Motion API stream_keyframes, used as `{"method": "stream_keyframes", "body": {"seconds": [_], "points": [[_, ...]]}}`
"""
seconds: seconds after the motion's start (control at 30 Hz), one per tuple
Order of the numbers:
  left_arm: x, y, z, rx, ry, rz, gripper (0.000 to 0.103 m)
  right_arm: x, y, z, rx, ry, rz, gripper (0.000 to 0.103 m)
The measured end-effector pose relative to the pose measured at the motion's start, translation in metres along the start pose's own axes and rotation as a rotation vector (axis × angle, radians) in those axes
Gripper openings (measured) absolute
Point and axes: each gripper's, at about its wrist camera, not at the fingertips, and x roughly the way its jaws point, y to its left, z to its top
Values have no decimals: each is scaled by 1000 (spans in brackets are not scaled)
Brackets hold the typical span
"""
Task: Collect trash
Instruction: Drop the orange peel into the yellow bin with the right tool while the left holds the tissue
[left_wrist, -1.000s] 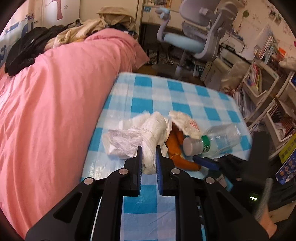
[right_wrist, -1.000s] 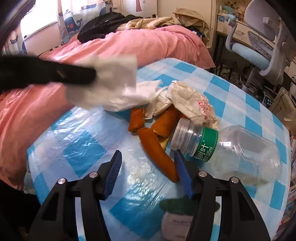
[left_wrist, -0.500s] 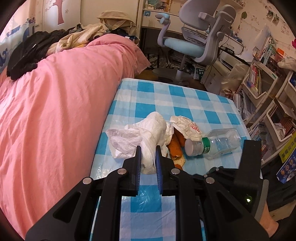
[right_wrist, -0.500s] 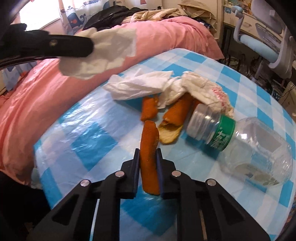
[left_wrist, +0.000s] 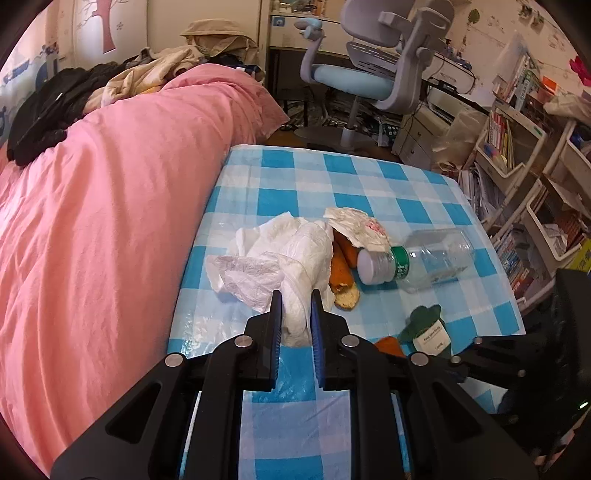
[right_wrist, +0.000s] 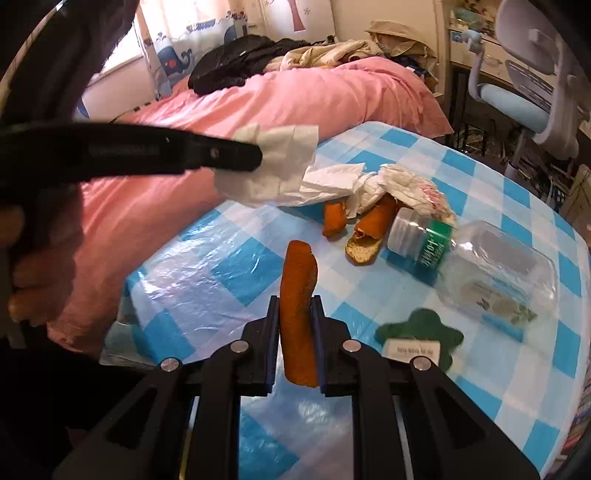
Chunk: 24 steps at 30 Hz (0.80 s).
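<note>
Change: right tongs (right_wrist: 294, 325) were gaping over the desk (right_wrist: 236, 266) a second ago; jaws have just been closing and now pinch a strip of orange peel (right_wrist: 298, 295), which is clear of the cloth.
Left tongs (left_wrist: 294, 325): narrow, clamped on a wad of white tissue (left_wrist: 295, 306); same hold as a second ago, hardly shifted.
Tissue, side view: hangs from the left tongs tips above the desk's near-left part, off the surface.
Left on desk: two more peel pieces (right_wrist: 365, 229), crumpled white wrapper (right_wrist: 410, 188) on top of them, clear plastic bottle (right_wrist: 480, 266) lying on its side with cap toward the peels, small green tag (right_wrist: 421, 339) near the front edge.
Beside desk: pink bed (left_wrist: 110, 221), touching its left edge.
Meaning: both hands loaded, so my read is next stop is a bin; none in view in either camera.
Progress: early, most of the pile is untouched.
Risk: peel is gripped near its lower half and sticks out far; could pivot or slip on the way.
</note>
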Motion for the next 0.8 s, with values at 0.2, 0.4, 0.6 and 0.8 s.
{"method": "stream_keyframes", "body": {"seconds": [0.2,0.4,0.6,0.8], "points": [[-3,-3,-6,23,0,4,13,-13,9,-6,1,-17,25,17],[-6,-3,-12,43,1,10,13,-15,23,-11,-21,-11,46,17],[-9,-2,-14,45,-3,10,13,-14,27,-16,-26,-4,53,17],[-10,-3,-14,50,-7,13,13,-12,28,-18,-24,0,61,17]]}}
